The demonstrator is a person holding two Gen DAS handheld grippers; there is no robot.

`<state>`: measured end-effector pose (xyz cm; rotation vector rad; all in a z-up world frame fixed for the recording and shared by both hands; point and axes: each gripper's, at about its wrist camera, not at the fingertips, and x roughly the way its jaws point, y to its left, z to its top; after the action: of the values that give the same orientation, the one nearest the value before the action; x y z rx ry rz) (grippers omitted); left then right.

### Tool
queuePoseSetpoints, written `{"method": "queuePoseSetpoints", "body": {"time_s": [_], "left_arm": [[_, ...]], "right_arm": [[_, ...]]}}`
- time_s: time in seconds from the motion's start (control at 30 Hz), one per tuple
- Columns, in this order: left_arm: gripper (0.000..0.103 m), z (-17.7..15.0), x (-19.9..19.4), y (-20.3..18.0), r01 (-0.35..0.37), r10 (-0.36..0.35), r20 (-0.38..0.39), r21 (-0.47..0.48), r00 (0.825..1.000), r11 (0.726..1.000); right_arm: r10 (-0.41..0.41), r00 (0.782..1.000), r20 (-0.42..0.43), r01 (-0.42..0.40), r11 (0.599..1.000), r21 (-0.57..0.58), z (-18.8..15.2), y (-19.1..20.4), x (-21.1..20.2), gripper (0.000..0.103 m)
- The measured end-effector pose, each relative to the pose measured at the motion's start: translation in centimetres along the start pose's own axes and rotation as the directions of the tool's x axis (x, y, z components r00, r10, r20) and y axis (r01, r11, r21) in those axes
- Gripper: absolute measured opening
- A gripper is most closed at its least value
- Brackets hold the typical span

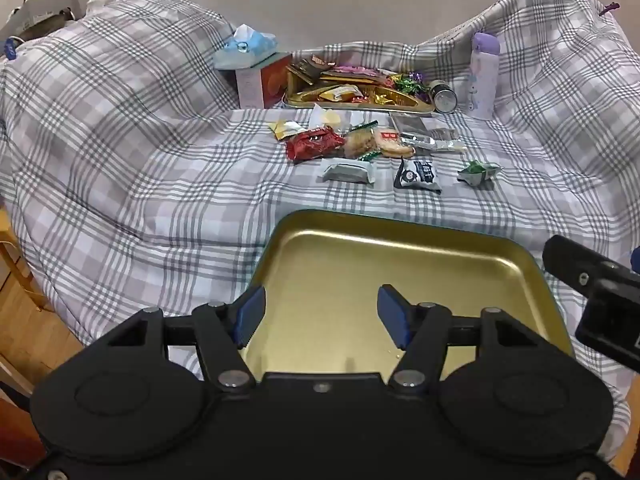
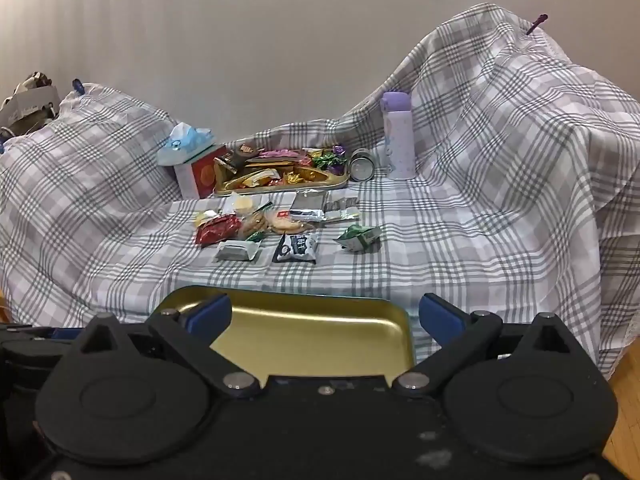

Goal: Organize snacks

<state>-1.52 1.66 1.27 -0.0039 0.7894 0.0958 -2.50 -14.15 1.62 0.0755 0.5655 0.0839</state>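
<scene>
Plaid cloth covers the surface; left gripper point(image 1: 320, 312) and right gripper point(image 2: 324, 320) hover spread and empty over the bare gold tray point(image 1: 400, 264). Loose snacks point(image 1: 360, 152) lie well beyond; sorting appears unstarted. Next: reach forward, pinch one packet.

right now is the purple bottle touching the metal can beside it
Apart. The right wrist view shows a strip of plaid cloth between the purple bottle and the metal can lying on its side.

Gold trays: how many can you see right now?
2. An empty gold tray lies nearest, just ahead of both grippers; a second gold tray, heaped with snacks, sits at the back beside the tissue box.
</scene>
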Motion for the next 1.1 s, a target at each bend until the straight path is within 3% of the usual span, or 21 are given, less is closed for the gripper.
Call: {"method": "queuePoseSetpoints", "body": {"time_s": [0.4,1.1], "left_arm": [[0.065,-0.26,0.18,0.05,-0.004,0.004,0.002,0.013,1.0,1.0],[0.065,-0.33,0.02,0.19,-0.023,0.023,0.004,0.013,1.0,1.0]], "right_arm": [[-0.028,0.998,-0.056,0.029,1.0,0.005,-0.25,0.06,0.56,0.103],[-0.034,0.996,-0.082,0.035,0.999,0.016,-0.28,0.18,0.96,0.103]]}}
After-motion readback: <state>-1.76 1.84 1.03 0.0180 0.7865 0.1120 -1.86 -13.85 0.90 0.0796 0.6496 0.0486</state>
